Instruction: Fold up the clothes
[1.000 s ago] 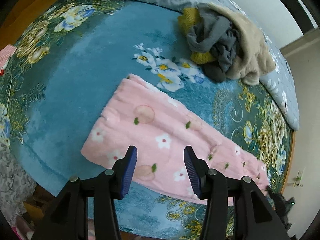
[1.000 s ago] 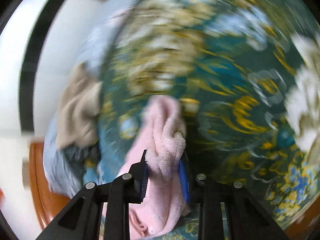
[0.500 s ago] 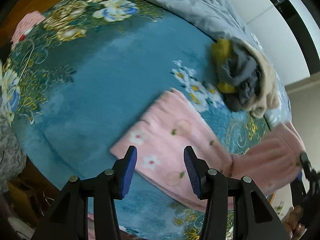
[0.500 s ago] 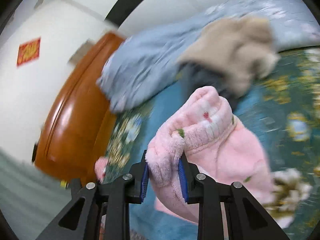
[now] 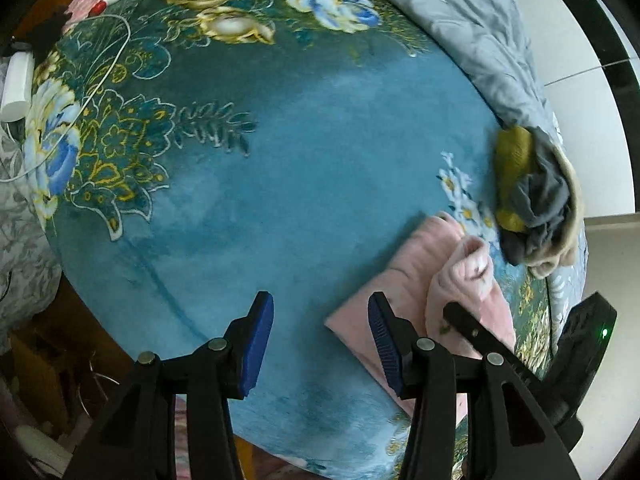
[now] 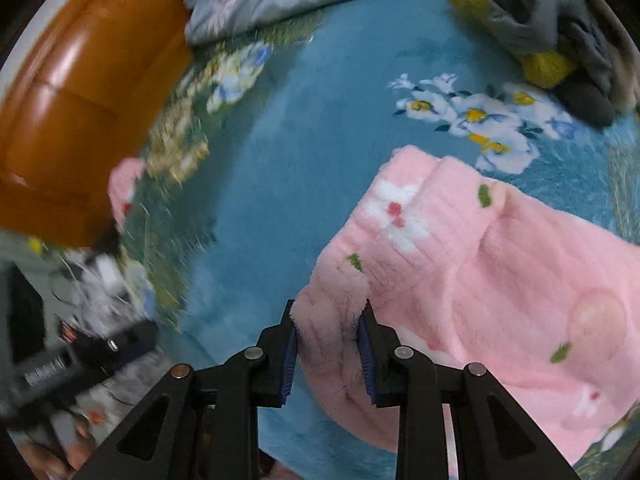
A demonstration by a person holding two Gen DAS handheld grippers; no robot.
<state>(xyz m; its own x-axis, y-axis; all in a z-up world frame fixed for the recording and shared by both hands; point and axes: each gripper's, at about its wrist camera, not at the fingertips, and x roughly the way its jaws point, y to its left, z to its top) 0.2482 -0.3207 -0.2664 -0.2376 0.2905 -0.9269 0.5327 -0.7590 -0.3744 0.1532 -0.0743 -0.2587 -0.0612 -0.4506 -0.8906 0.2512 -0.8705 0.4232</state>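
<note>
A pink fleece garment (image 6: 500, 280) with flower prints lies doubled over on the blue floral blanket (image 5: 280, 180). My right gripper (image 6: 328, 320) has a fluffy fold of it between its pads, and its jaws are opening. In the left wrist view the same garment (image 5: 404, 280) lies at the lower right, with the right gripper's black finger (image 5: 464, 316) on its raised fold. My left gripper (image 5: 320, 344) stands open over bare blanket just left of the garment's corner, with nothing between its fingers.
A heap of mustard, grey and beige clothes (image 5: 532, 196) sits beyond the garment, beside a grey quilt (image 5: 480, 40). A brown wooden headboard (image 6: 80, 100) bounds the bed's far side. A white cable and adapter (image 5: 16, 80) lie at the blanket's left edge, above floor clutter.
My right gripper carried the garment's end across and down onto the rest of it, folding it over. My left gripper slid left, off the garment to bare blanket.
</note>
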